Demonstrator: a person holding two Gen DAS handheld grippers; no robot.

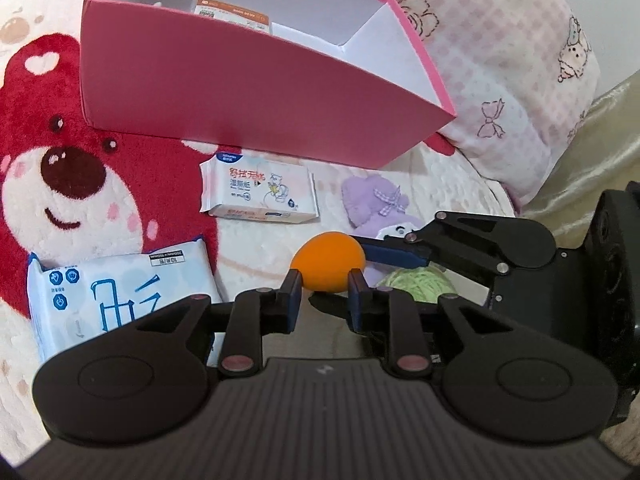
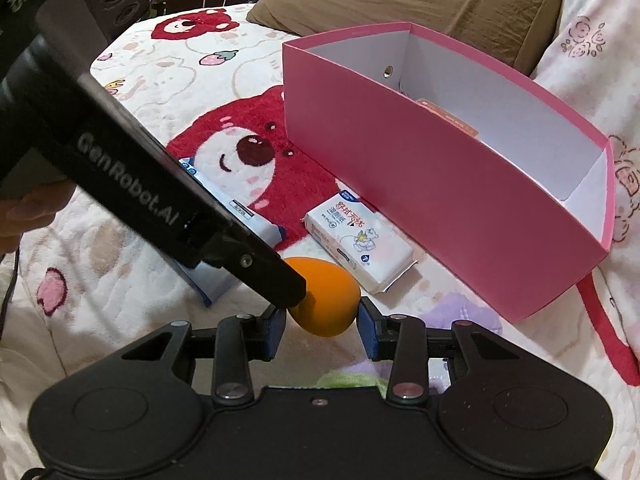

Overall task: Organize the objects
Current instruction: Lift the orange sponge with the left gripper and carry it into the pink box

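1. Blanket [image 1: 280, 248], cream with a red bear print; it carries everything below.
2. Pillows, 2: a pink checked one [image 1: 500, 60] behind the box in the left wrist view; a brown one [image 2: 440, 12] seen only from the right wrist.
3. Pink box [image 1: 240, 92], open top, white inside. The left wrist view shows an orange-labelled packet [image 1: 230, 12] in it; the right wrist view catches only its edge, plus a round hole in the far wall.
4. Left gripper [image 1: 322, 300], clenched on the near end of the orange egg. From the right wrist its arm crosses as a long black bar, with a hand [image 2: 28, 212] at the left edge.
5. Right gripper [image 2: 322, 328], pads pressed on both sides of the same egg; the left wrist view shows only 1 of its blue fingers.
6. Blue wipes pack [image 1: 112, 296], flat, mostly hidden from the right wrist.
7. White wipes pack [image 1: 260, 192], just in front of the box.
8. Purple plush toy [image 1: 372, 200], clear only from the left wrist.
9. Green yarn [image 1: 416, 284], under the right gripper.
10. Orange egg [image 1: 326, 264], held between both grippers, just above the blanket.
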